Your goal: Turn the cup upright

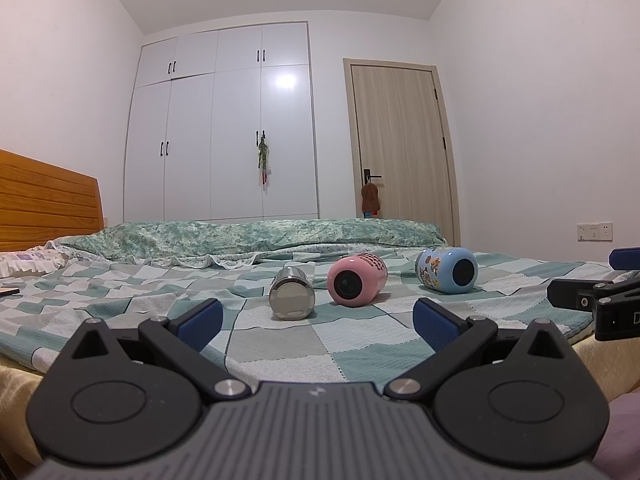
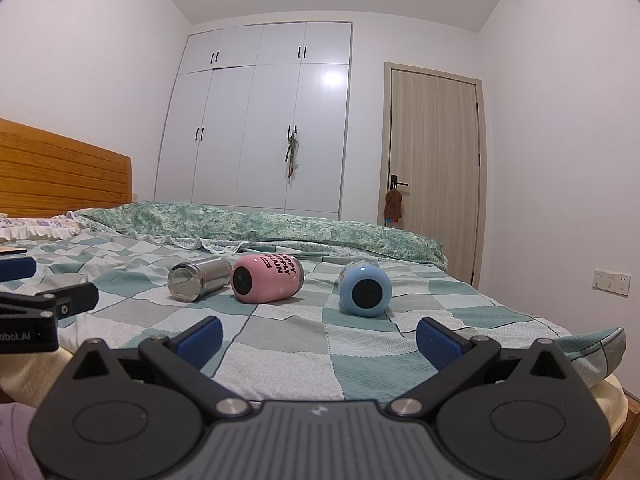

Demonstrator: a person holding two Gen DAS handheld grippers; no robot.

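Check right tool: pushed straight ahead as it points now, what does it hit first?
Probably the blue cup, lying on its side just right of the open right tool's centre line. The pink cup sits left of it. Depth is unclear, so the tool might skim past.

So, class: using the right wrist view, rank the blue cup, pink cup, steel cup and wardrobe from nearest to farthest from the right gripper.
From the right gripper:
1. Blue cup, lying ahead, slightly right.
2. Pink cup, lying left of centre.
3. Steel cup, farther left, touching the pink one.
4. Wardrobe, beyond the bed.
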